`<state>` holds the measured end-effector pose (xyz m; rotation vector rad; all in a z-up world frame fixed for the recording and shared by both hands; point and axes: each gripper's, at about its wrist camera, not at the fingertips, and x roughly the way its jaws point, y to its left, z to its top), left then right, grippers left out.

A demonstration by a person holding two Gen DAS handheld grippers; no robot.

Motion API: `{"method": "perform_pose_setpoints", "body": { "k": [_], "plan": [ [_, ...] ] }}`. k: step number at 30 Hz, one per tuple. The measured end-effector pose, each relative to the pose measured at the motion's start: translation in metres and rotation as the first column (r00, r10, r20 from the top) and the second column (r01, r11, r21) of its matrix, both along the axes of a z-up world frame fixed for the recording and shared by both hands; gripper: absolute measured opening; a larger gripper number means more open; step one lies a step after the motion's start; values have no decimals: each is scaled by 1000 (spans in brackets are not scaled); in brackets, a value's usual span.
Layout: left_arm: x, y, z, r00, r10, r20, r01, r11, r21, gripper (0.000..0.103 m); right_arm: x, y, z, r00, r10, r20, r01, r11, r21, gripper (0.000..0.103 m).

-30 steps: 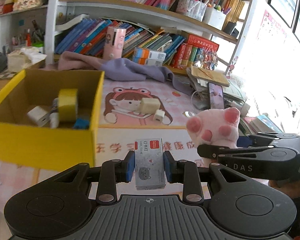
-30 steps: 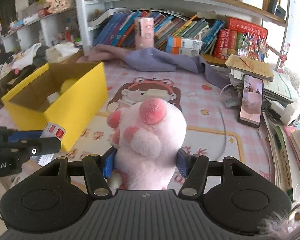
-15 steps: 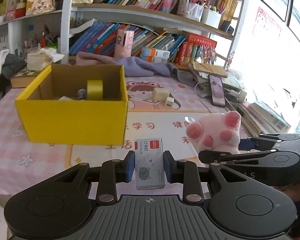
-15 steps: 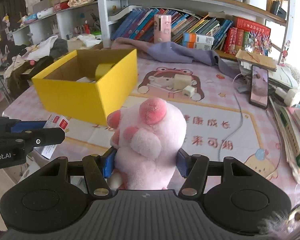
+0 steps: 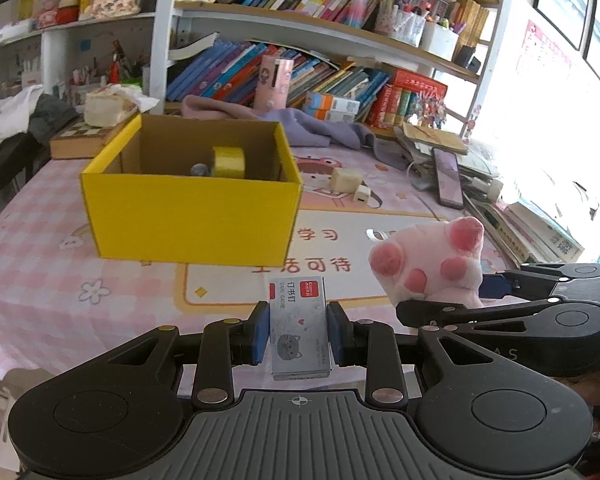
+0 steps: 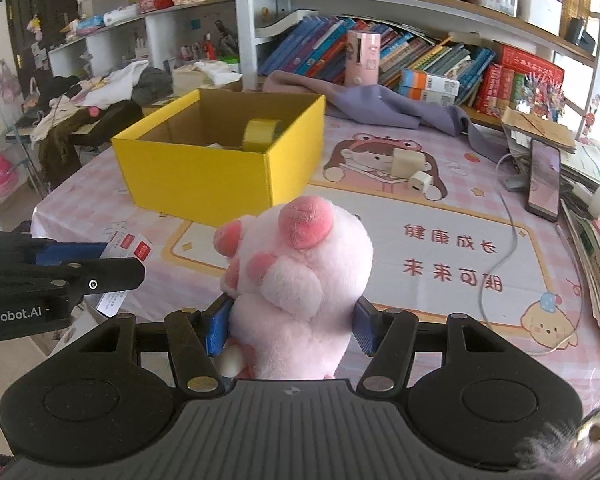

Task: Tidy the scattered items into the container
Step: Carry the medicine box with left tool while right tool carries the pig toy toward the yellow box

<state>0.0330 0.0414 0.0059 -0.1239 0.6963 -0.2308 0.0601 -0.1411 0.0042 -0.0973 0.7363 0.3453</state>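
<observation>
A staple box [image 5: 298, 326] is clamped between the blue pads [image 5: 259, 338] of the left gripper [image 5: 299, 336], its printed face up and its red label end pointing away from the camera. A pink plush paw [image 6: 298, 280] is squeezed between the pads [image 6: 216, 326] of the right gripper [image 6: 292, 326], toes up. Both grippers are held above the near edge of the table [image 5: 40, 276], side by side, the paw to the right of the staple box.

The yellow box [image 5: 192, 216] is seen standing open on the pink checked cloth, ahead and to the left, well apart from both grippers. A yellow tape roll [image 5: 229, 162] is set upright inside it against the far wall, with a small dark round item just beside it that cannot be made out.

Two cream chargers are left on the mat to the right of the box: a large charger [image 5: 345, 179] and a small charger [image 5: 362, 194], lying near each other. A phone [image 6: 544, 178] is seen further right beside stacked books.
</observation>
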Motion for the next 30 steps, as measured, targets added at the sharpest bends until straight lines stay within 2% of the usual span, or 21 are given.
{"method": "perform_pose_setpoints", "body": {
  "k": [8, 17, 23, 30],
  "plan": [
    [-12, 24, -5, 999, 32, -21, -32, 999, -21, 29, -6, 25, -3, 999, 40, -13, -40, 999, -2, 57],
    [-21, 55, -4, 993, 119, -28, -120, 992, -40, 29, -9, 55, -6, 990, 135, -39, -135, 991, 11, 57],
    [-18, 65, -2, 989, 146, -29, -148, 988, -45, 29, -9, 70, -7, 979, 201, -43, -201, 980, 8, 57],
    [-2, 70, 10, 988, 153, 0, -153, 987, -41, 29, 4, 73, -4, 977, 214, -21, -213, 976, 43, 57]
  ]
}}
